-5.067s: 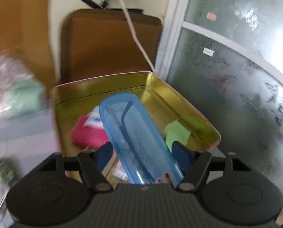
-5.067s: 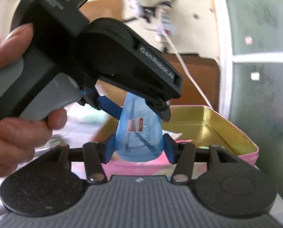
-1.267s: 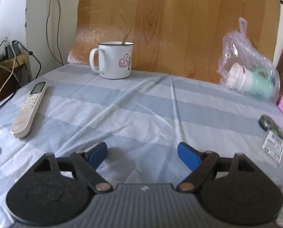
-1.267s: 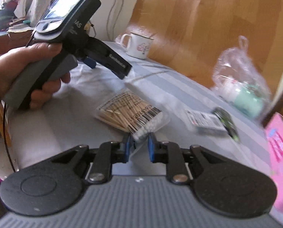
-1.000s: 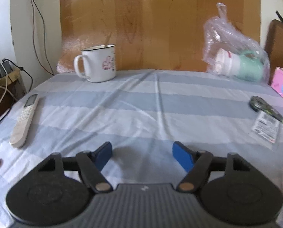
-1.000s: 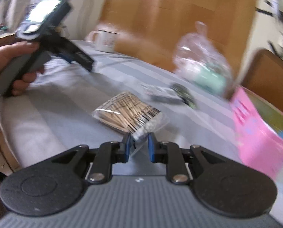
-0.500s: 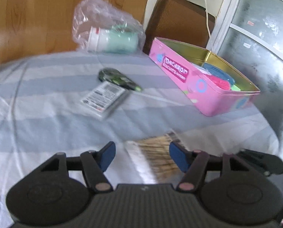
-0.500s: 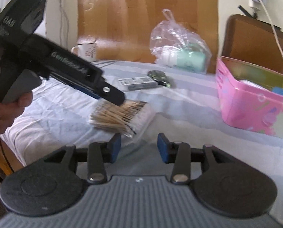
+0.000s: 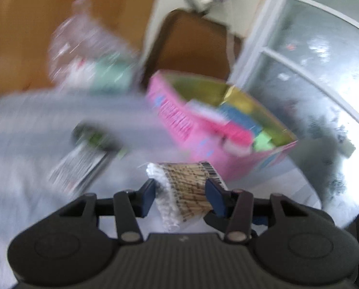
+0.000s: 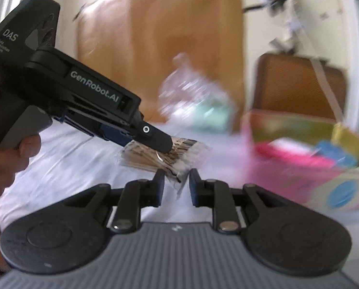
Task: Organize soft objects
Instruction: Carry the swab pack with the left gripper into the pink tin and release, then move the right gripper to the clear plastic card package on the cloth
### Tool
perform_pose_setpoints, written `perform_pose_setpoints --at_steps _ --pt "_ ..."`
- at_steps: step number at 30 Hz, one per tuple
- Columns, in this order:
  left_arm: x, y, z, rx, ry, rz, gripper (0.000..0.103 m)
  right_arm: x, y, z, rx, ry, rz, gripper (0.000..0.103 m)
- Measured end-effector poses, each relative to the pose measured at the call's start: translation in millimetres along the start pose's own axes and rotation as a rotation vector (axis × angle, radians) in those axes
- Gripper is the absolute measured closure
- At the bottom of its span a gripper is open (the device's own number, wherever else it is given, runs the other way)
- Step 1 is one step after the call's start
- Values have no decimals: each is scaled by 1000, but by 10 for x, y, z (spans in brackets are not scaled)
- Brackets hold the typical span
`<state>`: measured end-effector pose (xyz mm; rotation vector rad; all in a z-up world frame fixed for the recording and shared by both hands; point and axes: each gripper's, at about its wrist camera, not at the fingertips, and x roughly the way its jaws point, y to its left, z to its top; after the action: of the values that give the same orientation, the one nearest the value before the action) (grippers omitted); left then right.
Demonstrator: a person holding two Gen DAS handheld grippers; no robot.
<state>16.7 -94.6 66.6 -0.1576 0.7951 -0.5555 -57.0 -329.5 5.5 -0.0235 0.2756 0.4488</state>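
A clear packet of cotton swabs [image 9: 186,187] sits between the fingers of my left gripper [image 9: 180,192], which is shut on it and holds it above the striped cloth. In the right wrist view the same packet [image 10: 165,159] hangs from the left gripper's tip, and my right gripper [image 10: 177,185] is open just below it, its fingers either side of the packet's corner. The pink tin box [image 9: 198,134] with a gold inside stands beyond the packet and holds blue, pink and green items; it also shows in the right wrist view [image 10: 300,178].
A plastic bag with a green and white cup [image 9: 92,55] lies behind the box. A small flat packet [image 9: 78,166] and a dark green object [image 9: 95,137] lie on the cloth to the left. A brown chair back [image 9: 193,41] and a frosted glass door [image 9: 324,72] stand behind.
The right gripper has let go of the cotton swab packet and opened. The left gripper has swung over, closed on the packet and lifted it toward the pink box.
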Motion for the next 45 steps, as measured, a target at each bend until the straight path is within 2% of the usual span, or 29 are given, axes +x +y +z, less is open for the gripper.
perform_pose_setpoints --at_steps 5,10,16,18,22,29,33,37,41,44,45 --pt "222 -540 427 133 -70 -58 57 -108 -474 161 61 -69 -145 78" --pt "634 -957 666 193 -99 -85 56 49 -858 196 119 -56 -232 78" --pt "1145 -1080 804 168 -59 -28 55 311 -982 137 148 -4 -298 73" --pt "1205 -1082 806 163 -47 12 53 287 -962 138 155 -11 -306 71" --pt "1103 -1005 786 169 -63 39 51 193 -924 121 175 -21 -307 70" --pt "580 -484 665 89 -118 80 48 51 -584 151 193 -88 -251 68" --pt "265 11 390 20 -136 151 48 151 -257 222 163 -74 -150 68" --pt "40 598 55 -57 -123 275 48 456 84 235 164 10 -6 68" --pt "-88 1097 -149 -130 -114 410 48 907 345 182 214 154 115 65" --pt "-181 1349 -245 -156 -141 494 48 1206 514 163 227 238 142 50" --pt "-211 1398 -265 -155 -160 517 48 1301 579 166 220 263 141 41"
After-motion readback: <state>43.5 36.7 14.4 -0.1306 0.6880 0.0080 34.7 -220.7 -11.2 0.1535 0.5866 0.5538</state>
